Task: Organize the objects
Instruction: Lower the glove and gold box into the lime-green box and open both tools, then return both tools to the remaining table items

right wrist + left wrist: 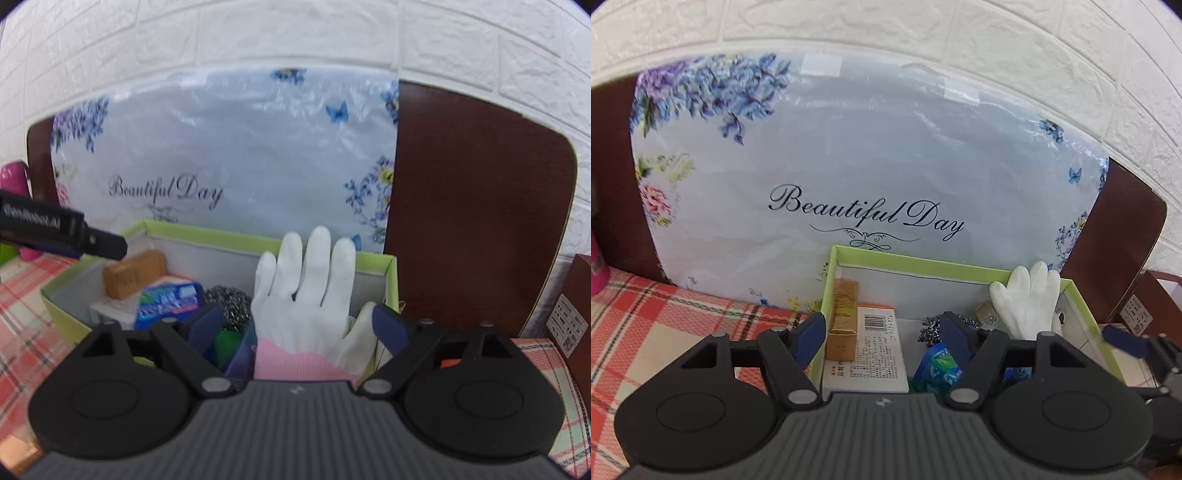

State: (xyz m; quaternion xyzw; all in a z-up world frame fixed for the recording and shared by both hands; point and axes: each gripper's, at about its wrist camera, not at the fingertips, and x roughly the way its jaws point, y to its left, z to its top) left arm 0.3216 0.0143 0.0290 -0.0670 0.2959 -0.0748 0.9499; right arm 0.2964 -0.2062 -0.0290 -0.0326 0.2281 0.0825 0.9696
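A light green open box (923, 264) (207, 236) stands on the plaid cloth. It holds a gold carton (842, 325), a white barcode carton (877, 350), a blue-green packet (938, 365) (170, 299), a steel scourer (229, 302) and a white glove (1030, 295). My left gripper (882, 332) hangs open over the box's left half with nothing gripped. Its black body (66, 229) shows at the left of the right wrist view. The right gripper (297, 325) is open wide. The pink-cuffed glove (306, 291) leans on the box's far wall between its fingers, not pinched.
A plastic-wrapped floral cushion (868, 147) printed "Beautiful Day" leans on a brown headboard (480, 203) behind the box. Red plaid cloth (665, 321) spreads to the left. There is a pink bottle (598, 266) at the far left and a dark red box (576, 302) at the right.
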